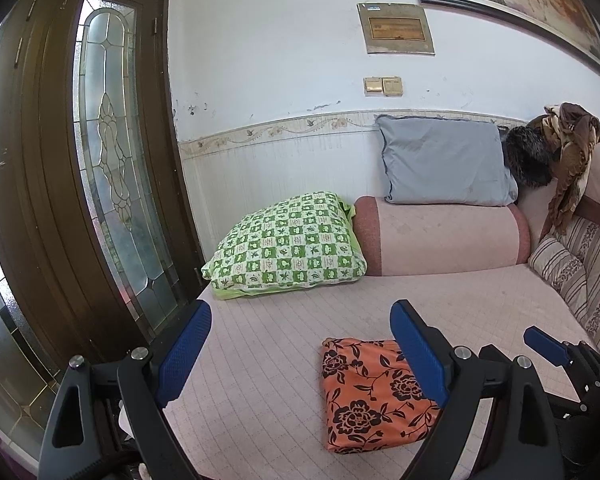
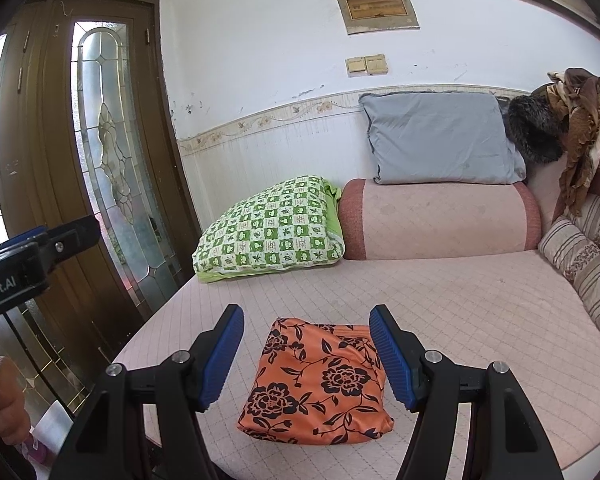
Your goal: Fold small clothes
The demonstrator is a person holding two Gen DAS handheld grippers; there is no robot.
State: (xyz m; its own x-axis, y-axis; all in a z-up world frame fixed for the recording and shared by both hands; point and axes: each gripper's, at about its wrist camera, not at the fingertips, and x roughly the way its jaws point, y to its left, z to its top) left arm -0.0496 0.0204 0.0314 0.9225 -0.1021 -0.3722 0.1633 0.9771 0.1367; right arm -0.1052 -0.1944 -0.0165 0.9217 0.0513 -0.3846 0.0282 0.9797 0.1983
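Note:
An orange garment with a black flower print (image 2: 320, 384) lies folded into a compact square on the pink quilted sofa seat (image 2: 460, 312). It also shows in the left wrist view (image 1: 372, 392), low and right of centre. My right gripper (image 2: 306, 356) is open and empty, held just above and in front of the garment, its blue pads on either side of it. My left gripper (image 1: 300, 356) is open and empty, to the left of the garment. The right gripper's blue fingertip (image 1: 544, 346) shows at the right edge of the left wrist view.
A green-and-white checked pillow (image 2: 268, 232) lies at the back left of the seat beside a pink bolster (image 2: 440, 220) with a grey cushion (image 2: 440, 140) on it. A striped cushion (image 2: 572, 260) stands at the right. A brown glass-panelled door (image 2: 112, 160) is left of the sofa edge.

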